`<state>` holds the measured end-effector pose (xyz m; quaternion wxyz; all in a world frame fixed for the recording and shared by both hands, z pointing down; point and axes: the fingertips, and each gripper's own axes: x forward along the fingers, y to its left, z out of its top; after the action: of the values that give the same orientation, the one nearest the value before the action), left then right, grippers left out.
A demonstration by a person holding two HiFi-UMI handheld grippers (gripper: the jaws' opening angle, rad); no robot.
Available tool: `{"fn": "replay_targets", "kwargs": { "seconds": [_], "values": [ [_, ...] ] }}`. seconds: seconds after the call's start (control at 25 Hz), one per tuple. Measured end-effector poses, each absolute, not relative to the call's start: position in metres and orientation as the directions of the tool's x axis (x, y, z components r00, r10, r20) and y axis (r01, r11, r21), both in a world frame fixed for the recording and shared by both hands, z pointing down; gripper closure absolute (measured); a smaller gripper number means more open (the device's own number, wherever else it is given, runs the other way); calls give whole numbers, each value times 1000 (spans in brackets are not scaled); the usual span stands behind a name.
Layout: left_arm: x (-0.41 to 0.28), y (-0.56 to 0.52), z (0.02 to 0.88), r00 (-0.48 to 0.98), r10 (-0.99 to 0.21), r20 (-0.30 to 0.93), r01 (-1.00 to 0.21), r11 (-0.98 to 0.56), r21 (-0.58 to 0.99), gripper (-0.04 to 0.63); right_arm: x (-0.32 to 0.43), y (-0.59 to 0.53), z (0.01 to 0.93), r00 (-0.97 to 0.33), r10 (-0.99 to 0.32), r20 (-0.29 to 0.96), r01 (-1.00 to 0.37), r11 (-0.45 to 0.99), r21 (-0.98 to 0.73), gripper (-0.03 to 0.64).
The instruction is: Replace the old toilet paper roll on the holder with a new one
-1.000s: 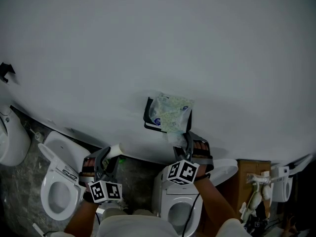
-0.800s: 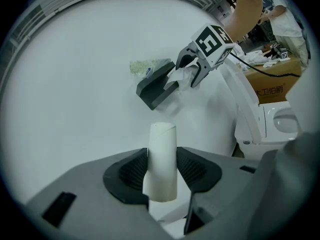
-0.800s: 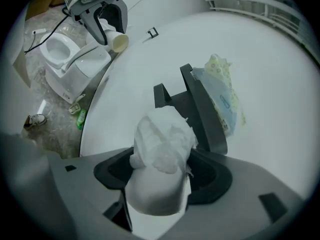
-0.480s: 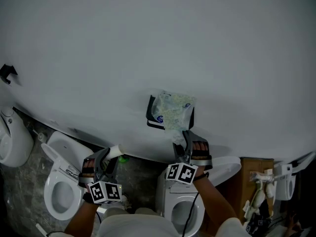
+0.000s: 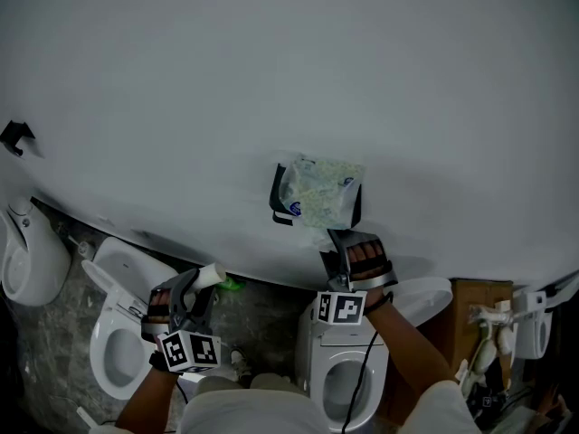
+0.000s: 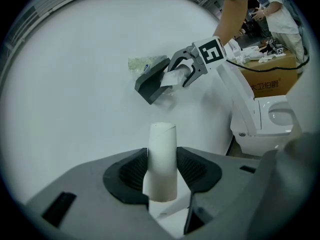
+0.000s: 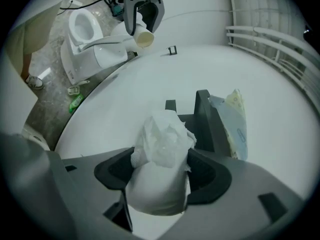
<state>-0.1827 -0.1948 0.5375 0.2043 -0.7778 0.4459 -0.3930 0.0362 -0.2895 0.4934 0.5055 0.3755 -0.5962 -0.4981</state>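
Note:
A dark holder [image 5: 275, 199] is fixed to the white wall, with a pale tissue pack [image 5: 321, 192] lying on top of it. Just below it my right gripper [image 5: 338, 250] is shut on a crumpled white toilet paper roll [image 7: 162, 154]. The holder's bracket [image 7: 202, 116] and the pack [image 7: 235, 124] stand right beyond that roll. Lower left, my left gripper [image 5: 194, 286] is shut on an empty cardboard tube [image 5: 212, 276], which stands upright between its pads [image 6: 162, 159]. In the left gripper view the right gripper [image 6: 186, 70] sits against the holder [image 6: 151, 85].
Two white toilets stand under the wall, one below each hand [image 5: 113, 351] [image 5: 348, 378]; a third [image 5: 32, 256] is at the far left. A brown cardboard box [image 5: 470, 310] sits at the right, and a green object [image 5: 231, 284] lies on the floor.
My right gripper has rolled at the wrist while staying just under the holder with the roll in it. The left gripper and its tube have kept still.

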Motion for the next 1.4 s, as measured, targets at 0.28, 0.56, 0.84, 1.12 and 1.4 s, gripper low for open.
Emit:
{"fn": "replay_targets", "kwargs": {
  "seconds": [0.28,0.56,0.84,1.12,1.4],
  "values": [
    [-184,-193,538,287,-849,443,-540,-525,-658,403,23,-293,491,-231,-947,221,29,221,975,305],
    [-185,-196,534,282,-855,436,-542,-517,-663,403,13,-293,490,-248,-944,217,27,217,976,305],
    [-182,-199,529,284,-860,424,-551,-508,-662,403,-8,-290,490,-286,-934,215,30,215,976,308],
    [-185,-200,528,281,-865,415,-555,-499,-666,403,-17,-293,490,-284,-934,215,0,225,974,310],
    [-189,-199,527,280,-868,409,-569,-494,-658,403,-27,-293,490,-288,-932,220,-10,232,973,311]
  ]
}}
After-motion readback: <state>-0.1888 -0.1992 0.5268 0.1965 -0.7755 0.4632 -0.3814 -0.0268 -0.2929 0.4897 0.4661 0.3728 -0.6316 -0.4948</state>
